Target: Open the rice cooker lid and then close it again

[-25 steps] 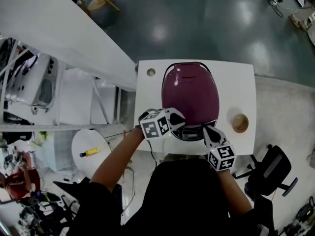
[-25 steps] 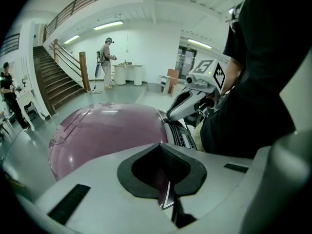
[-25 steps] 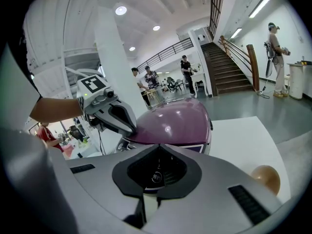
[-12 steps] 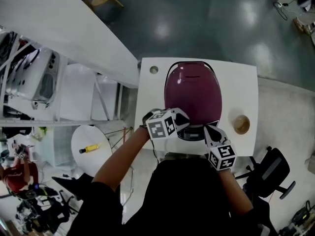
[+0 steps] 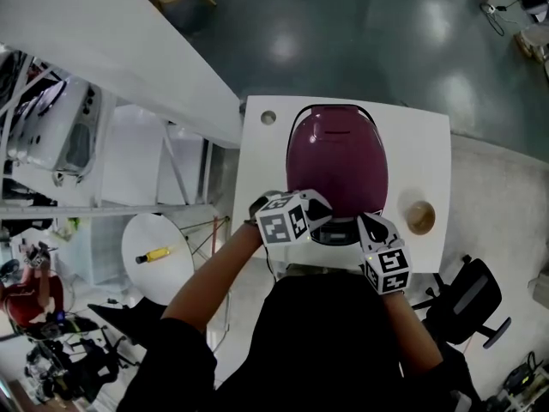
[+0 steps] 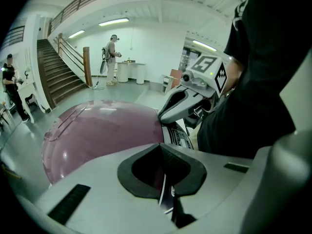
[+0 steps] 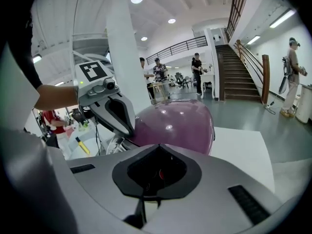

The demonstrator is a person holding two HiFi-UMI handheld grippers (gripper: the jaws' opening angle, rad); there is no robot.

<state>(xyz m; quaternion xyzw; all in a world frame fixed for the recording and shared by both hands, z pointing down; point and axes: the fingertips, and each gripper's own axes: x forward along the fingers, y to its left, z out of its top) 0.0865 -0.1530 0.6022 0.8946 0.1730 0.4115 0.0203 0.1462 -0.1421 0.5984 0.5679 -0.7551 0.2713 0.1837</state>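
Note:
The rice cooker (image 5: 336, 161) stands on the white table (image 5: 429, 144), its maroon domed lid (image 6: 97, 130) down. My left gripper (image 5: 317, 208) rests at the cooker's front left edge, jaws shut with nothing between them. At the front right, beside the dark control panel (image 5: 334, 232), my right gripper (image 5: 369, 223) is also shut and empty. The left gripper view shows its own closed jaws (image 6: 163, 179) over the panel, with the right gripper (image 6: 185, 101) beyond. The right gripper view has the lid (image 7: 175, 123) ahead and the left gripper (image 7: 112, 111) to its left.
A round wooden piece (image 5: 419, 215) lies on the table right of the cooker, and a small round hole (image 5: 268, 118) sits at the far left corner. Left of the table is a white round stool (image 5: 154, 256) with a yellow item; a black chair (image 5: 467, 294) stands at right.
The right gripper has rolled a little at the cooker's front. The left gripper has stayed put and the lid stays down.

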